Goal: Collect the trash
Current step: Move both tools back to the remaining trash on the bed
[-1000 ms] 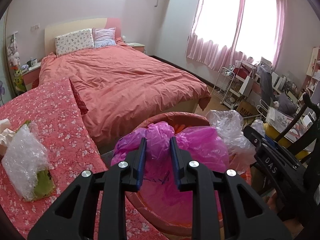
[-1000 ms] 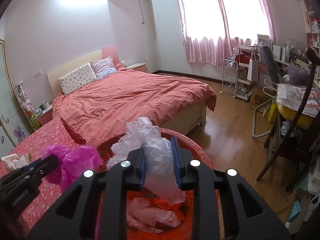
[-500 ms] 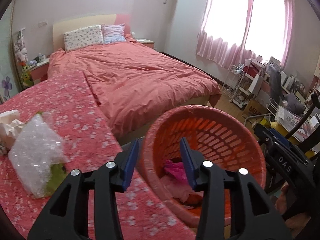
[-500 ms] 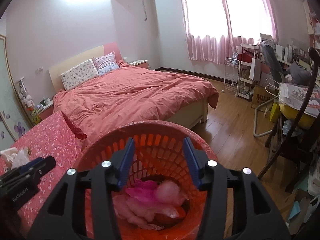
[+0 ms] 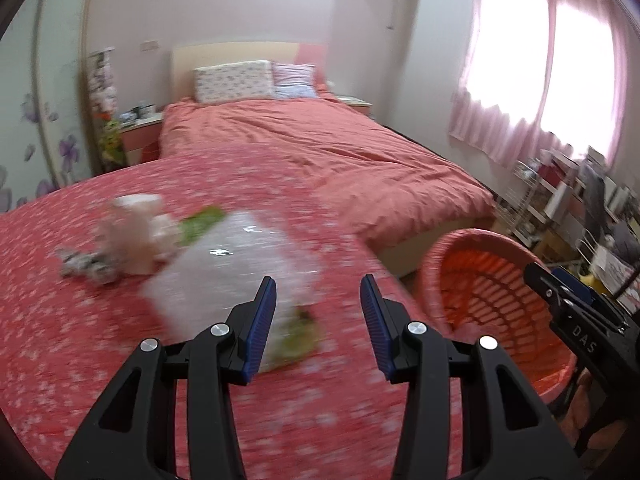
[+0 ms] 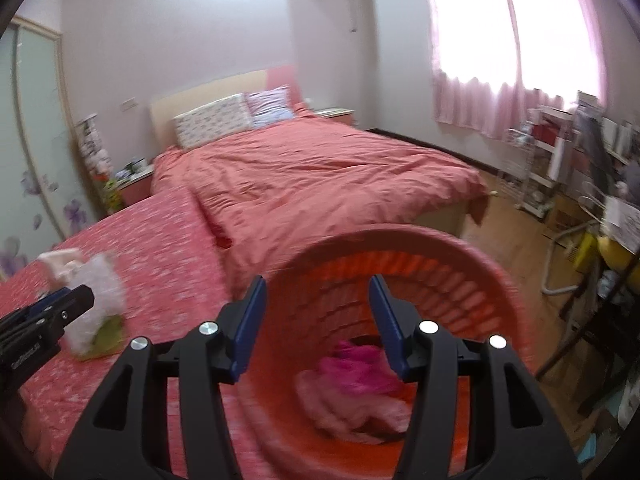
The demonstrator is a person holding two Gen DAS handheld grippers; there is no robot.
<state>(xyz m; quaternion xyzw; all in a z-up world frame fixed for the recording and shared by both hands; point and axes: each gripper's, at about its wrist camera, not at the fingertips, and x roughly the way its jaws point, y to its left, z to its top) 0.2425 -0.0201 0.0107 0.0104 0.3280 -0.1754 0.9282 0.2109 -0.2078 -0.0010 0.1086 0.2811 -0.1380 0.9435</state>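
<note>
- The orange basket is standing on the floor at the near corner of the floral-covered surface, and it serves here as the landmark.
- Inside the basket, a magenta bag and a paler pink bag are lying at the bottom. That part of the collection is judged done.
- The right tongs are hovering over the basket's mouth, jaws part-way apart, with nothing between them.
- The left tongs are pointing away from the basket toward the surface, jaws likewise part-way apart and gripping nothing.
- Left of the basket, on the surface, a bubble-wrap bundle with a green scrap at its edge is lying just ahead of the left tongs. It is not yet touched, as far as the blur allows.
- Farther from the basket, a pale crumpled wad and a grey crumpled scrap are resting just beside the bundle.
- Judgement: the task is roughly half complete; these three or four pieces are remaining, the bubble wrap most likely next.
- The bed beyond the basket is showing no trash.
</note>
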